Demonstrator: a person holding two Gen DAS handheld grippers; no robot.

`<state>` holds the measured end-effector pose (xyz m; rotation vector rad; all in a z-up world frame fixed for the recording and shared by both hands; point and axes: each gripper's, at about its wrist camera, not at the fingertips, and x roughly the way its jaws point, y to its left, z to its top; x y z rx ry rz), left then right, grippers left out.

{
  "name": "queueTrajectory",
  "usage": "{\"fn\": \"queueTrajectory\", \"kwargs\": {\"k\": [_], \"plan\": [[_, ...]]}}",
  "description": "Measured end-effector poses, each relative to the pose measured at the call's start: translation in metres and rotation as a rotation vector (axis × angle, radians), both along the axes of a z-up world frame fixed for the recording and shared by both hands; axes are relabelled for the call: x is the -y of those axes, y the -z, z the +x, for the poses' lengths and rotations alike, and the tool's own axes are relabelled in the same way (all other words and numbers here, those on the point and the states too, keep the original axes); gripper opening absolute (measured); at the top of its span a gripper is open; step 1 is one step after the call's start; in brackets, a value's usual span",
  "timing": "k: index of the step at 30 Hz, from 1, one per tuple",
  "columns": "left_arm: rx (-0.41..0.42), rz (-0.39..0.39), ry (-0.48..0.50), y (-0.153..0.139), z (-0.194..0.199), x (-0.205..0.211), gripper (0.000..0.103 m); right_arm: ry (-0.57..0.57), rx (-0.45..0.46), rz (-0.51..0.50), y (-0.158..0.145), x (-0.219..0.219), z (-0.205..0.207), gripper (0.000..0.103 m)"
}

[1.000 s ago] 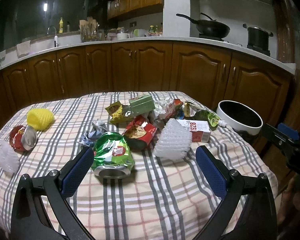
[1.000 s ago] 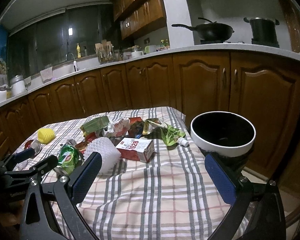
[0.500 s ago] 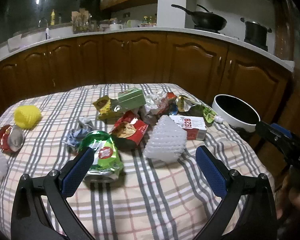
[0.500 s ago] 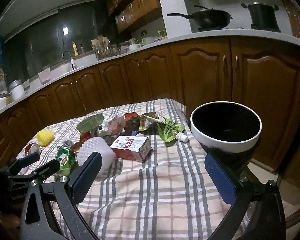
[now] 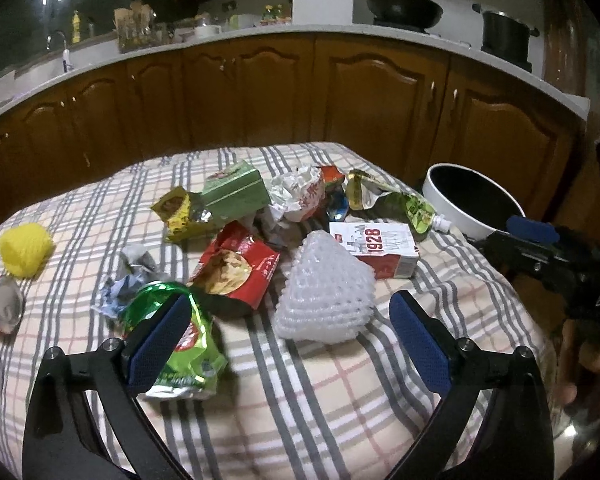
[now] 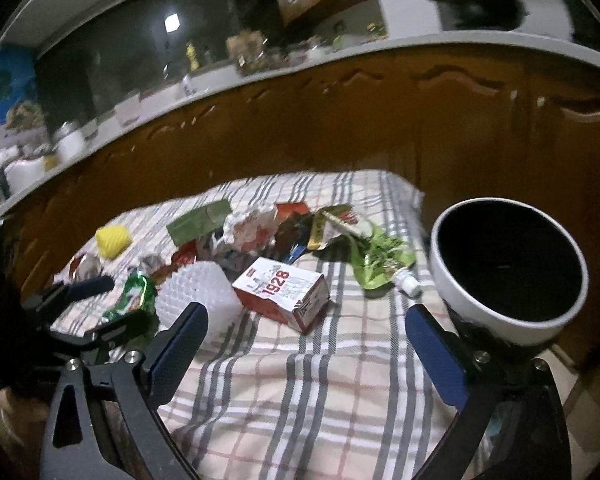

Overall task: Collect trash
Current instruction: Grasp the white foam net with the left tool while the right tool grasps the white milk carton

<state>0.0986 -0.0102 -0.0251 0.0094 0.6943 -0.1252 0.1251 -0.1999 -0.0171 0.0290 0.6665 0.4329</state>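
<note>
Near cloth bare, clutter packed mid-table

The near strip of the checked tablecloth lies bare. Beyond it the white foam net, crushed green can and 1928 carton crowd together, with wrappers heaped behind. The white bin stands at the table's right edge, mouth unobstructed

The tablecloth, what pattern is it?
The tablecloth is cream plaid with grey and red stripes; clearest from the left wrist.
</note>
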Motion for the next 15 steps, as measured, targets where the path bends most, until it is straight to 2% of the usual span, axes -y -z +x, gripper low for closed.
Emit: {"fn": "queueTrajectory", "kwargs": {"k": [2,5,8,10,15], "plan": [[-0.019,-0.002,0.009,0.003,0.007,0.001,0.099,-0.031,-0.018,-0.010,0.003,-0.003,0.011,0.099],[-0.053,-0.001,0.029,0.009,0.019,0.005,0.091,-0.079,-0.043,-0.035,0.009,-0.008,0.027,0.099],[-0.089,-0.009,0.063,0.016,0.028,0.008,0.070,-0.125,-0.065,-0.061,0.013,-0.017,0.040,0.099],[-0.120,-0.025,0.094,0.021,0.034,0.009,0.035,-0.163,-0.072,-0.079,0.015,-0.022,0.047,0.098],[-0.122,-0.100,0.102,0.012,0.032,-0.005,0.022,-0.265,-0.078,-0.161,0.024,-0.044,0.064,0.098]]}}
